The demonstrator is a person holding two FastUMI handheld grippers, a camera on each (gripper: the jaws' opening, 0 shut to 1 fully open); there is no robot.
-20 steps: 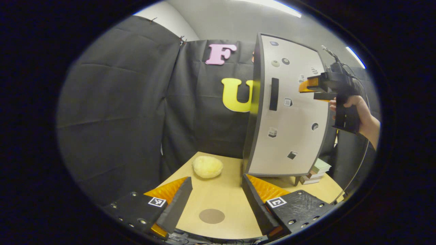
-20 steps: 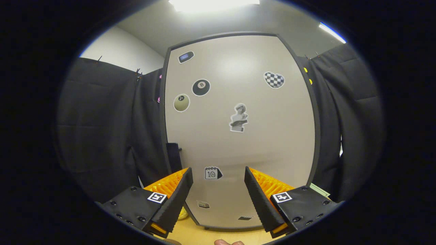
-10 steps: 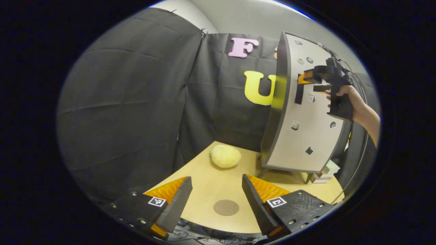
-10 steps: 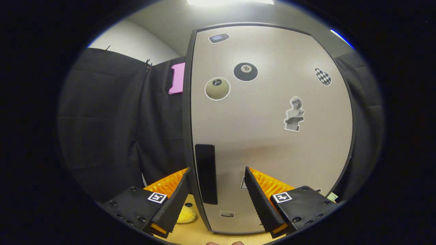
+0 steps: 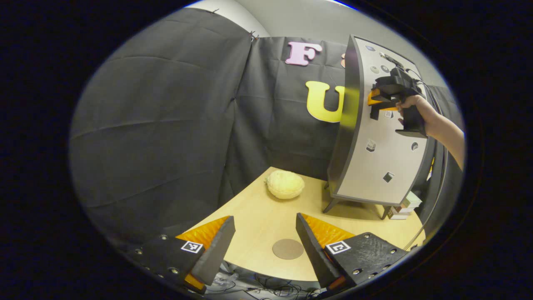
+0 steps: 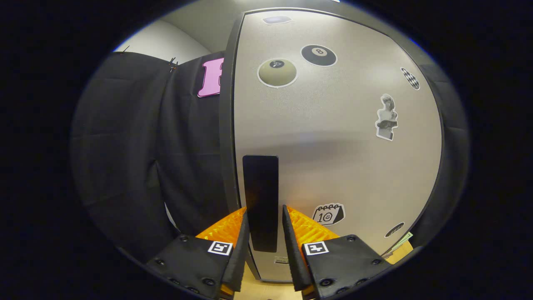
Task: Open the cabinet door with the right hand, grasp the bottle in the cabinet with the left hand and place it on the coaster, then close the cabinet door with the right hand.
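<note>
The cabinet door at the right of the right gripper view is a smooth, faintly speckled satin panel carrying flat paper-like stickers; its handle looks matt and dark. In the left gripper view, the table at lower centre is pale smooth wood, the coaster dull and flat, and the yellow lump rough-textured.

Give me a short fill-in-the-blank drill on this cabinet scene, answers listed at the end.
1. The right gripper has its fingers on either side of the cabinet door's dark ____.
2. The cabinet door is ____.
3. The round brown coaster lies on the ____.
4. The left gripper holds nothing; its jaws are ____.

Missing words: handle; closed; table; open
</note>
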